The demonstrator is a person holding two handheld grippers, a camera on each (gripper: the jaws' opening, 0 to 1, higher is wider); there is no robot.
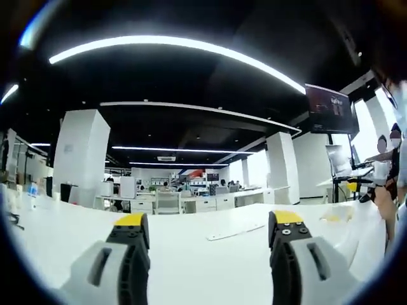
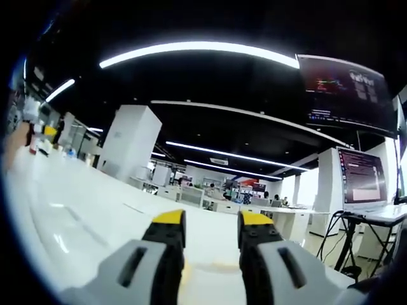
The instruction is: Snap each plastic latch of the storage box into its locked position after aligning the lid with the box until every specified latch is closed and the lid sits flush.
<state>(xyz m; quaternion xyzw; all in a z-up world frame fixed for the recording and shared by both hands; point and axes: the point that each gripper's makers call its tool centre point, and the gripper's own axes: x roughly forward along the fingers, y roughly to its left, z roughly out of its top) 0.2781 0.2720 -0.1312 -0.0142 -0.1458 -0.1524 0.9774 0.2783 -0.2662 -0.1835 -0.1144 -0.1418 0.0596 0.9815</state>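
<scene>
My left gripper [image 1: 210, 219] is open, its two yellow-tipped grey jaws set wide apart over a white table [image 1: 191, 260] with nothing between them. A thin flat white piece [image 1: 235, 232] lies on the table just ahead, between the jaws; I cannot tell what it is. In the right gripper view, my right gripper [image 2: 212, 218] is open with a narrower gap and holds nothing. It hovers over the same kind of white table [image 2: 95, 210], level with the surface.
A person [image 1: 389, 184] stands at the table's right end, hands on a dark tool with yellow on it [image 1: 353, 185]. A screen [image 2: 346, 92] hangs overhead and a laptop [image 2: 364, 181] sits on a stand to the right. White pillars [image 1: 79, 155] and desks fill the room behind.
</scene>
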